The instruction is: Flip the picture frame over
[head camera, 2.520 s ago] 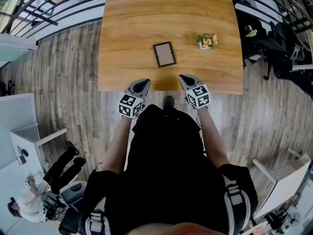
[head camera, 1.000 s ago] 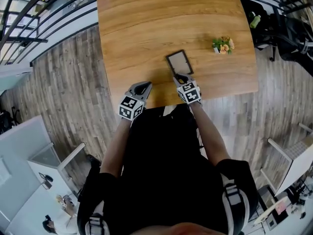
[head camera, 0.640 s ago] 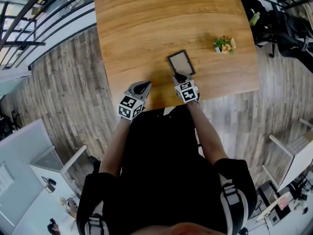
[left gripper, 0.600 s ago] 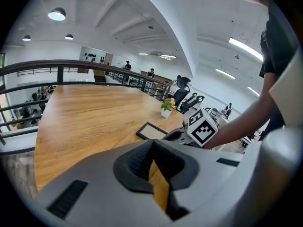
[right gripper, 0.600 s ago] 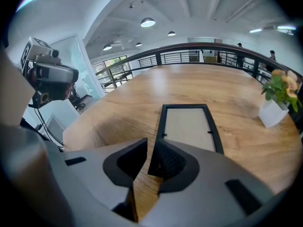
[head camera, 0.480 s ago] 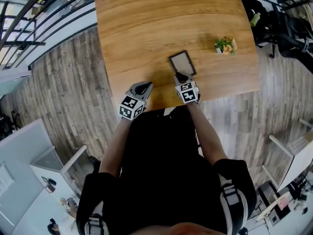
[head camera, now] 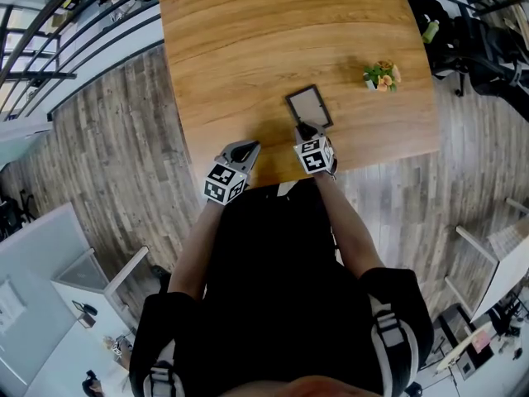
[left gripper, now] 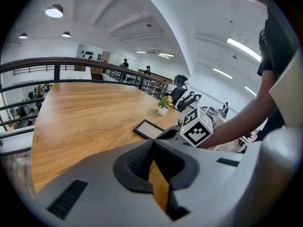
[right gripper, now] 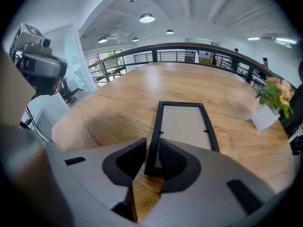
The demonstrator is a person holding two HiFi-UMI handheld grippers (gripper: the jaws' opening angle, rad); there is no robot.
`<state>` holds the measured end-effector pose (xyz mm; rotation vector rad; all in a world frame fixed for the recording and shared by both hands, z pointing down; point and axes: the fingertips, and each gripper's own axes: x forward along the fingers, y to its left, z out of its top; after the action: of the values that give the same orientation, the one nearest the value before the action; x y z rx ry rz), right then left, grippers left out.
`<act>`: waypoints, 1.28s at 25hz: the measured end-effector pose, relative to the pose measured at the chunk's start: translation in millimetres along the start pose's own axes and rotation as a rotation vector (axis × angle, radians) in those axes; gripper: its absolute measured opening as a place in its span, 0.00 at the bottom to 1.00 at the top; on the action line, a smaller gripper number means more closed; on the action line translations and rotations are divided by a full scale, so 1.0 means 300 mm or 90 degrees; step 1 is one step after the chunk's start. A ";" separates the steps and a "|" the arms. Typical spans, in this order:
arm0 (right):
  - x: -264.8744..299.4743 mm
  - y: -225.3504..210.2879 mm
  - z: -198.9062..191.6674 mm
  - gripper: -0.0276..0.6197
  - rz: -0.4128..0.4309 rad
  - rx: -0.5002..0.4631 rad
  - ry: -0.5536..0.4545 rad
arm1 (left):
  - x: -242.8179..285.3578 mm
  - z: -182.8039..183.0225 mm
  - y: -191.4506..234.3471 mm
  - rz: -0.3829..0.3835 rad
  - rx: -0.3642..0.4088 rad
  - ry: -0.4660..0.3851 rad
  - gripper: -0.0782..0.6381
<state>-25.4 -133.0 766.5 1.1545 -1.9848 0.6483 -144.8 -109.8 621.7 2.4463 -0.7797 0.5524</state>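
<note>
One picture frame (head camera: 309, 107), one plant pot (head camera: 380, 76), left gripper (head camera: 246, 147) fingers together, right gripper (head camera: 306, 130) fingers just opening astride frame edge

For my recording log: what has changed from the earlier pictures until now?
The right gripper reached forward from the edge of the table to the near corner of the picture frame; its jaws have just been opening and straddle the frame's left bar without clamping it. The left gripper stays shut at the edge; the frame is still flat, the flower pot unmoved.
</note>
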 end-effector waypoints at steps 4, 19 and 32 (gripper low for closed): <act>0.000 0.004 -0.004 0.17 -0.020 -0.013 0.009 | 0.005 0.000 -0.007 -0.005 0.001 0.001 0.14; 0.016 -0.009 -0.015 0.12 -0.051 0.014 0.043 | 0.004 -0.006 0.020 -0.027 0.003 0.004 0.14; -0.059 0.007 0.082 0.12 0.081 0.165 -0.015 | 0.020 0.015 0.035 -0.029 -0.010 -0.007 0.14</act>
<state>-29.8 -140.8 737.6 1.1971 -2.0490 0.9856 -145.9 -122.1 624.9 2.4482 -0.7277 0.5141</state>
